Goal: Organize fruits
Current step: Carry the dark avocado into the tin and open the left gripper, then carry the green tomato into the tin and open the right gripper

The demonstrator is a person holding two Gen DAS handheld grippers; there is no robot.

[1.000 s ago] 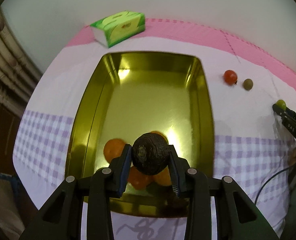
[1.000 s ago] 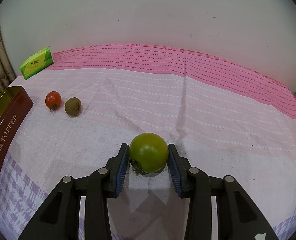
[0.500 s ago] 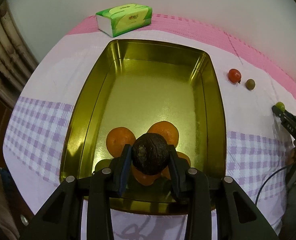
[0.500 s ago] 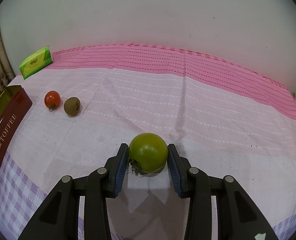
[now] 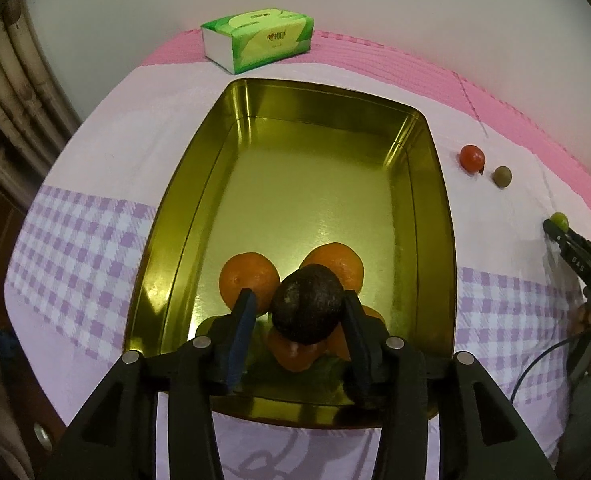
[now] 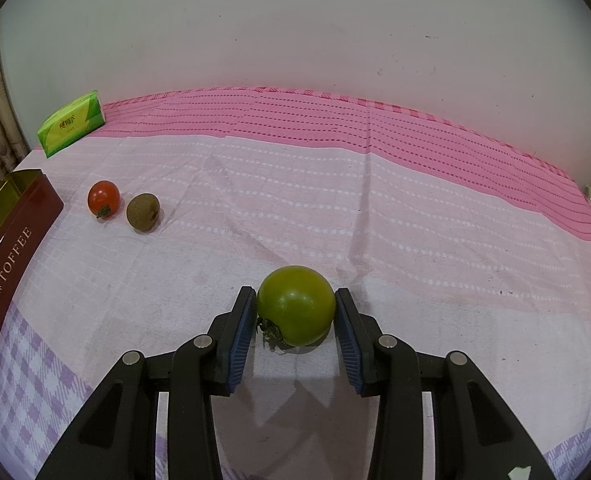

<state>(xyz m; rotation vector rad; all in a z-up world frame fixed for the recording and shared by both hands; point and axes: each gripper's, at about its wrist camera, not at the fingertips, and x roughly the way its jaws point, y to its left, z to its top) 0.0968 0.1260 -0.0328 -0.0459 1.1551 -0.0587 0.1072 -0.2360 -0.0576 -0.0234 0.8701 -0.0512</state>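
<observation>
While your left gripper (image 5: 299,312) spreads its jaws, the dark fruit (image 5: 307,304) drops onto oranges (image 5: 249,280) in the tin (image 5: 435,208); your right gripper (image 6: 295,312) clasps the smooth, likely bruisable green tomato (image 6: 295,304) across its middle.

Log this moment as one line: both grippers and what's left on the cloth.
left gripper: jaws opening, dark fruit between, over tin | right gripper: shut on green tomato | cloth: red tomato, brown fruit
</observation>
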